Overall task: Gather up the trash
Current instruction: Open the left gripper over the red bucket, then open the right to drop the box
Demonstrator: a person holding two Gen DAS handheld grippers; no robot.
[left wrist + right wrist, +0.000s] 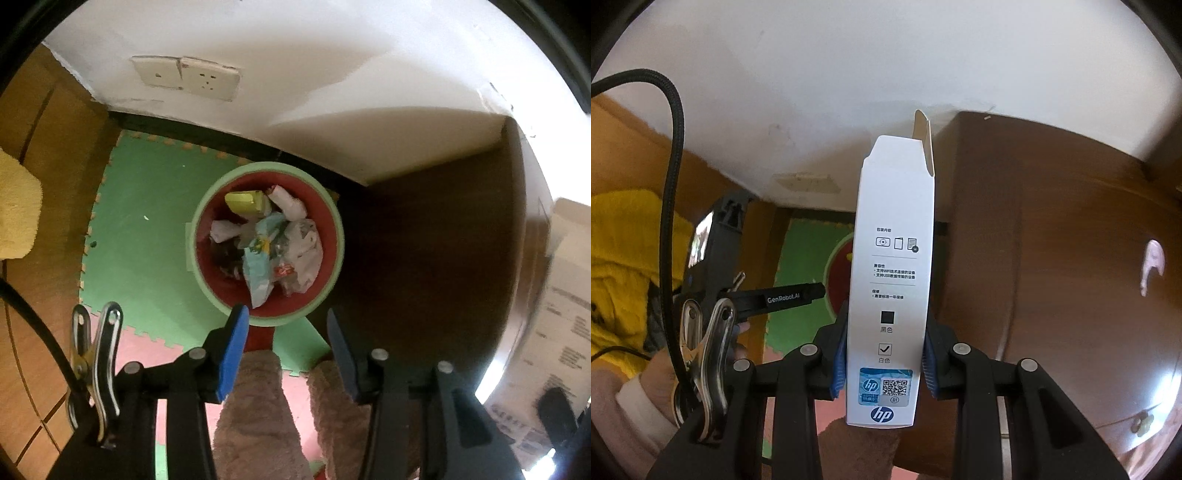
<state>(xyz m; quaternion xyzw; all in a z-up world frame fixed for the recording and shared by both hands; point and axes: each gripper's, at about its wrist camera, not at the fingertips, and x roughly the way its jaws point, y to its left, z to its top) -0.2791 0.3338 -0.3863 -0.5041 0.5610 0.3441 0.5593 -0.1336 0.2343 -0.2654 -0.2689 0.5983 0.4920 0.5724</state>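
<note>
Right tongs (886,354) clamp white box (892,258) (flap seemingly open).

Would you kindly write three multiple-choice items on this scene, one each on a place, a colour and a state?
1. Where does the bin stand?
A. On the green floor mat, near the wall
B. On a wooden table
C. Inside a cabinet

2. What colour is the bin's inside?
A. Blue
B. Red
C. Black

3. What is the state of the right claw?
A. Open and empty
B. Shut on a white HP box
C. Shut on a cable

Key:
1 A, the green floor mat surrounds its base.
2 B, the inner wall is red.
3 B, both pads press the white HP box.
</note>
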